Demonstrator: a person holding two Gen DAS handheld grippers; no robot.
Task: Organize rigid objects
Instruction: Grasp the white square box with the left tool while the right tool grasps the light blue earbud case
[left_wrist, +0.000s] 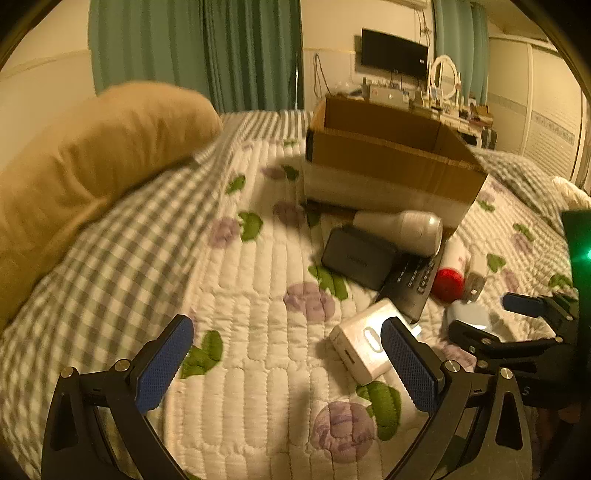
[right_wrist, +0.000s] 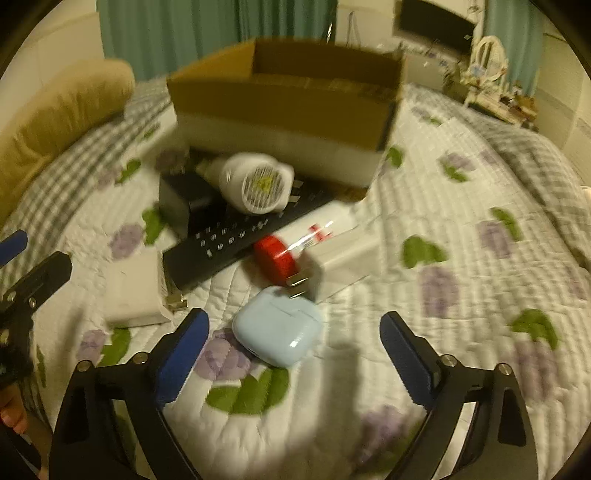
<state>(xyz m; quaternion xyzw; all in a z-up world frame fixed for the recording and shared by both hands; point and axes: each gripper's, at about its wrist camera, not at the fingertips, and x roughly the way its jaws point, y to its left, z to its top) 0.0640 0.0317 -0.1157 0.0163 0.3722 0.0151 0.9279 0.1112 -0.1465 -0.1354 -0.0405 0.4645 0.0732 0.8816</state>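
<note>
An open cardboard box (left_wrist: 391, 162) (right_wrist: 288, 99) stands on the quilted bed. In front of it lies a pile: a white bottle (left_wrist: 402, 227) (right_wrist: 258, 184), a black case (left_wrist: 356, 258), a black remote (left_wrist: 410, 284) (right_wrist: 236, 240), a red-capped tube (left_wrist: 448, 282) (right_wrist: 295, 247), a white charger block (left_wrist: 364, 341) (right_wrist: 138, 291) and a pale blue earbud case (right_wrist: 279, 326) (left_wrist: 467, 314). My left gripper (left_wrist: 288, 365) is open and empty, its right finger beside the charger block. My right gripper (right_wrist: 293, 356) is open, just short of the earbud case.
A tan pillow (left_wrist: 96, 155) (right_wrist: 55, 114) lies at the left on a grey checked blanket (left_wrist: 122, 236). Each gripper shows at the edge of the other's view, the right one (left_wrist: 517, 325) and the left one (right_wrist: 22, 266). A dresser with a TV (left_wrist: 395, 53) stands beyond the bed.
</note>
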